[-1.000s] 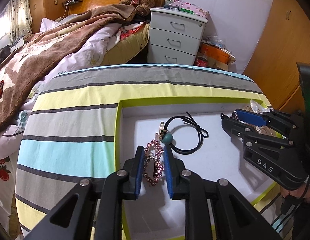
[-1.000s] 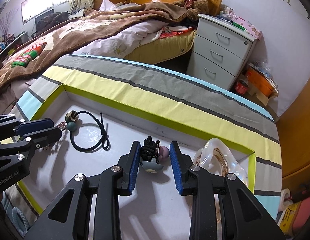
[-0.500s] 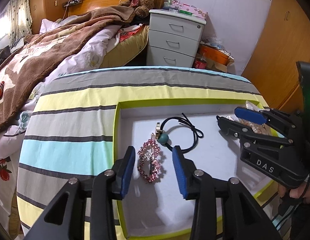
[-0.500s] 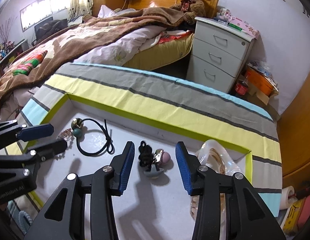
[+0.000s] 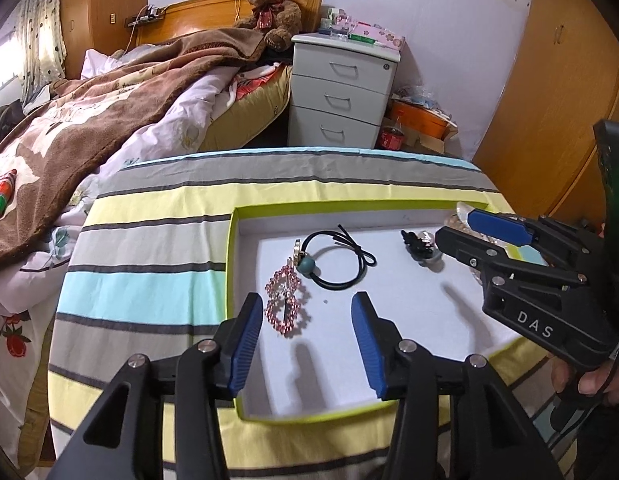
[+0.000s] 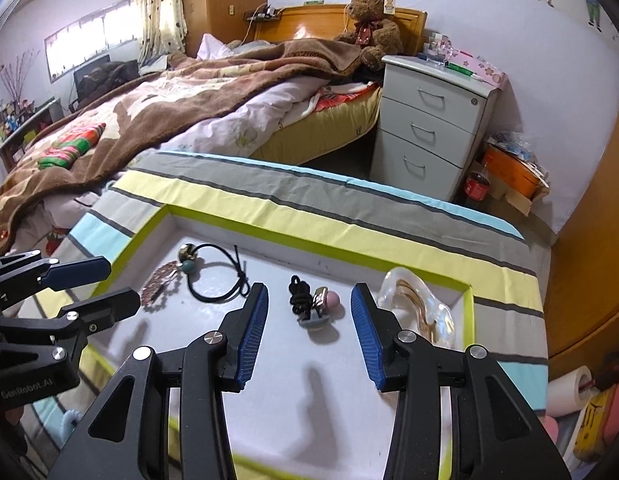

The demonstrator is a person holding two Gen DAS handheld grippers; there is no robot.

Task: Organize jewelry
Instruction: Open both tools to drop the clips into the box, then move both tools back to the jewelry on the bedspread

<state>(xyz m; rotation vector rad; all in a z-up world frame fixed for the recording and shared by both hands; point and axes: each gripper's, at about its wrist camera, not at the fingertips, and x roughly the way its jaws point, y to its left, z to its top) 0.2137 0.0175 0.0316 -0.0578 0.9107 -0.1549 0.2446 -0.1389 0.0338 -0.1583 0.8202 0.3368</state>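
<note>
White tray (image 5: 409, 320) floor holds pink brooch (image 5: 286, 304) before left gripper's (image 5: 305, 340) opening jaws.

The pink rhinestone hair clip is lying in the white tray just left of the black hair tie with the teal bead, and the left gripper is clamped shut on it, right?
Not quite. The pink rhinestone hair clip does lie in the white tray, left of the black hair tie, but the left gripper is not clamped on it. In the left wrist view its jaws are opening, and the clip lies free ahead of them.

Both grippers: black frames, silver screws, ribbed blue pads on fingers (image 5: 245, 340). Right gripper (image 5: 457, 228) marked "DAS"; left gripper (image 6: 113, 284) marked "GenRobot.AI".
</note>
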